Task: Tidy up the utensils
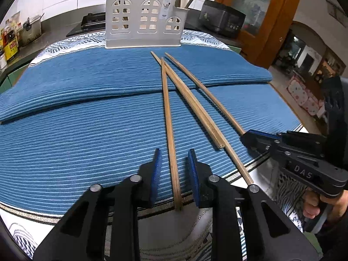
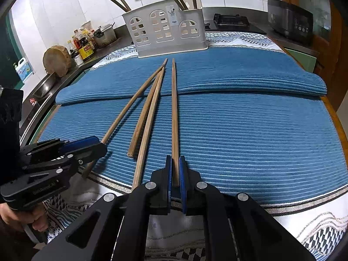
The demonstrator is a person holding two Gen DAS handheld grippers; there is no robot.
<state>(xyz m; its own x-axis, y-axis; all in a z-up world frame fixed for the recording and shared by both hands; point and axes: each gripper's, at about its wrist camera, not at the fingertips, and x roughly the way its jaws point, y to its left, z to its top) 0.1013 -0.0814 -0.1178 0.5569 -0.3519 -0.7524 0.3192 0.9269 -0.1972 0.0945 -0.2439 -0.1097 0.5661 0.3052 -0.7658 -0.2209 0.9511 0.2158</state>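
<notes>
- Handling these wooden chopsticks (image 1: pixel 184 96) means dealing with light, stiff, thin sticks that roll and pivot easily on the ribbed blue mat (image 1: pixel 87 130), so take each one near its thick near end, square between the pads.
- Your left gripper (image 1: pixel 175 174) straddles the leftmost chopstick (image 1: pixel 168 119); in the left wrist view its blue pads stand a little off the stick on both sides, not pressing yet.
- Your right gripper (image 2: pixel 175 169) is closed on the rightmost chopstick (image 2: pixel 174 108), pads tight against its near end.
- Four chopsticks lie on the mat fanning towards you, their far tips close together just before the white utensil holder (image 1: pixel 143 19). The middle two (image 2: pixel 148 113) lie against each other and cross the leftmost stick near its tip, so I judge that lifting it may drag them.
- The holder stands upright at the mat's far edge, with other chopsticks already in it; those could block your insertion.
- A folded mat edge (image 1: pixel 130 95) makes a step under the sticks.
- A rice cooker (image 1: pixel 221 19) and stove (image 1: pixel 91 21) sit well behind.
</notes>
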